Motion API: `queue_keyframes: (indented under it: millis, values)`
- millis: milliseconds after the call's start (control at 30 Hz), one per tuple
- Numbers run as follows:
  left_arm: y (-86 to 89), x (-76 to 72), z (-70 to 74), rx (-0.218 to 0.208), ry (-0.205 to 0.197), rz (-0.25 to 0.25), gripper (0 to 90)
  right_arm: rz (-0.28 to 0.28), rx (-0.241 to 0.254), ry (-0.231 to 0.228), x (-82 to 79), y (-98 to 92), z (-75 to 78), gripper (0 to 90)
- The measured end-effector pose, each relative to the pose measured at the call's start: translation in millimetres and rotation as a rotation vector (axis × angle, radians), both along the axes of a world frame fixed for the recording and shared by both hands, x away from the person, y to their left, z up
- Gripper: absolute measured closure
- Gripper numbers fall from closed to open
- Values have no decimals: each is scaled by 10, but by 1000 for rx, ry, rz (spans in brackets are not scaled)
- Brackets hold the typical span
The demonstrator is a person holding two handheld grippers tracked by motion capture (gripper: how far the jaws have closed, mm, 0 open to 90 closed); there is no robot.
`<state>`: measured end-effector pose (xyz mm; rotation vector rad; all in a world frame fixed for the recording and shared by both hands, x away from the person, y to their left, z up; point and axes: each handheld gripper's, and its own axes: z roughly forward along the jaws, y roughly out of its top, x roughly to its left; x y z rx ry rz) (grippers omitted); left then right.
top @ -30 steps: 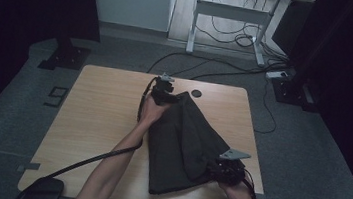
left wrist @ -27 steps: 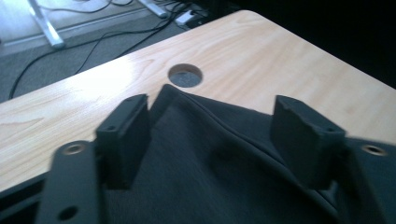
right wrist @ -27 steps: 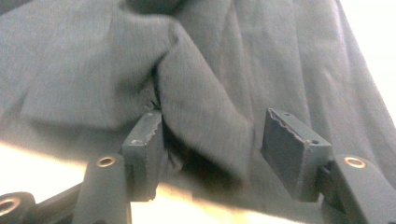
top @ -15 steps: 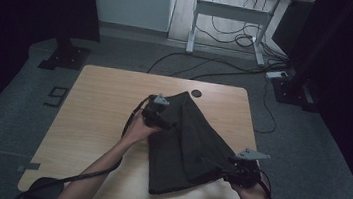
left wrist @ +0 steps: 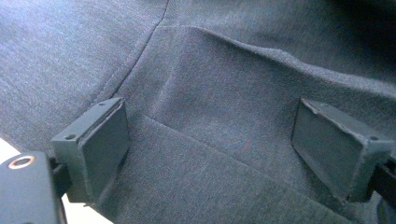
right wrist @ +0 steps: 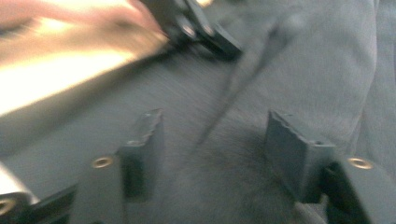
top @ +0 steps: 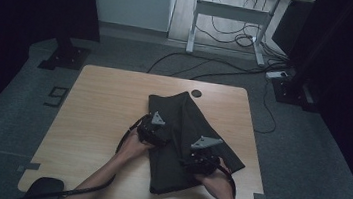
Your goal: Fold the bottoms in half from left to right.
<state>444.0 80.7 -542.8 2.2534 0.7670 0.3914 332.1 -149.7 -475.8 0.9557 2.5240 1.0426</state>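
Dim room, wooden table (top: 102,116). Left gripper (top: 153,133) jaws just opened, spread wide over the cloth, pinching nothing; right gripper (top: 202,159) likewise spread, empty. Dark folded garment (top: 186,126) lies beneath both, long axis running away from the person; left sits at its near-left edge.

Left gripper (left wrist: 212,149), jaws freshly spread wide, just above folded dark grey cloth (left wrist: 219,84) with seams.
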Motion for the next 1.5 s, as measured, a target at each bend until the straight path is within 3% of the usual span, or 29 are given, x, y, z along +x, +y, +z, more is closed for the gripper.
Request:
queue_keyframes:
  millis: [167,233,300,333,367,433,567,767,867,1000,1067,1200,1300,1367,1500]
  values:
    - [-8,-13,-25,9,-15,1,109,-55,-137,-1,59,109,-294,343]
    - [-2,-12,-35,2,-14,1,108,-59,-174,-1,56,124,-383,462]
    - [-3,-12,-35,4,-16,1,108,-65,-196,22,50,121,-451,682]
    - [-4,-12,-35,5,-16,1,108,-66,-208,24,49,115,-468,738]
    - [-4,-13,-36,3,-15,2,108,-72,-181,38,48,95,-473,798]
    - [-5,-11,-36,3,-13,2,108,-76,-177,50,49,71,-446,859]
    - [-6,-14,-37,4,-15,3,108,-85,-121,50,42,-13,-305,871]
    - [-6,-13,-38,4,-15,3,108,-173,-63,-44,45,-367,140,872]
    - [-5,-11,-38,3,-13,3,108,-254,-53,-65,95,-670,292,869]
    - [-4,-10,-37,3,-12,2,109,-356,-47,-38,227,-1032,253,834]
    - [-3,-9,-37,3,-11,2,108,-418,-73,-3,326,-1210,142,662]
    - [3,-8,-34,-3,-11,-1,108,-486,-60,-4,392,-1381,66,444]
    - [5,-18,60,-5,8,10,108,-476,-30,-32,376,-1372,116,369]
    - [1,-69,160,-31,14,2,108,-460,-40,-38,382,-1336,115,358]
    - [-22,-263,297,-42,3,-30,96,-460,-93,-6,485,-1310,-74,341]
